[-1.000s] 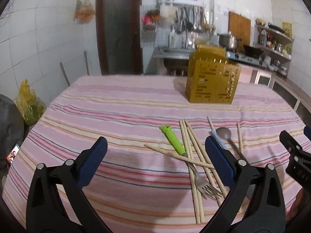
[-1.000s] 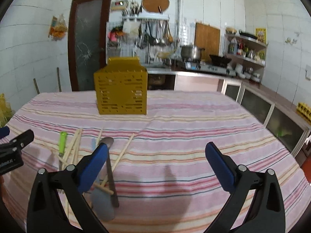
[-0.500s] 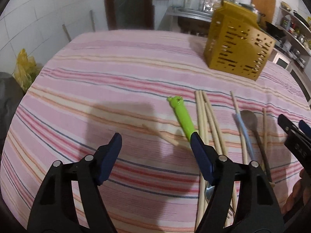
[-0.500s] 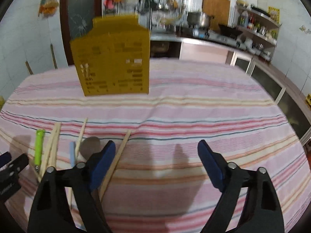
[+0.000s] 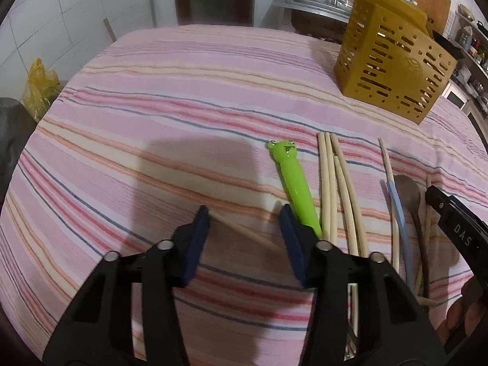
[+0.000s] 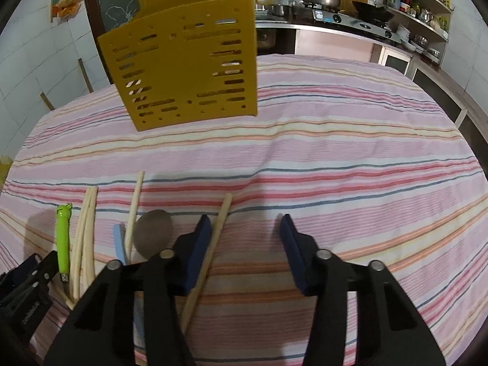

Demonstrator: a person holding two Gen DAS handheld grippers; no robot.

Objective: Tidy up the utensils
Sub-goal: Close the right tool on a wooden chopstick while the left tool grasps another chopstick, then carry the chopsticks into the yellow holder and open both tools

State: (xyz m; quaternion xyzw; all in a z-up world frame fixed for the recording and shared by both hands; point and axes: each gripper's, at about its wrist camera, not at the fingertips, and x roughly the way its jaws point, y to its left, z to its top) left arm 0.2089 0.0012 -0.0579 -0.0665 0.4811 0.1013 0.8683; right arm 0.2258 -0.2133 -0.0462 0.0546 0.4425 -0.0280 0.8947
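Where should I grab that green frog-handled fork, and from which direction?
Grip the green frog-handled fork across the middle of its thick handle, coming down from above with the fingers either side of its width. It lies flat on the striped cloth, and its tines are hidden behind the closing left gripper, close beside the chopsticks.

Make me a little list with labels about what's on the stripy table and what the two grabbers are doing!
table: pink striped cloth
holder: yellow slotted utensil holder, standing upright at the far side
frog fork: green frog-handled fork, lying flat
chopsticks: wooden chopsticks beside the fork, more scattered
spoon: dark spoon lying by a blue handle
left gripper: left gripper, jaws closing, a single chopstick lies between them
right gripper: right gripper, jaws closing, nothing between them; one chopstick passes by its left jaw
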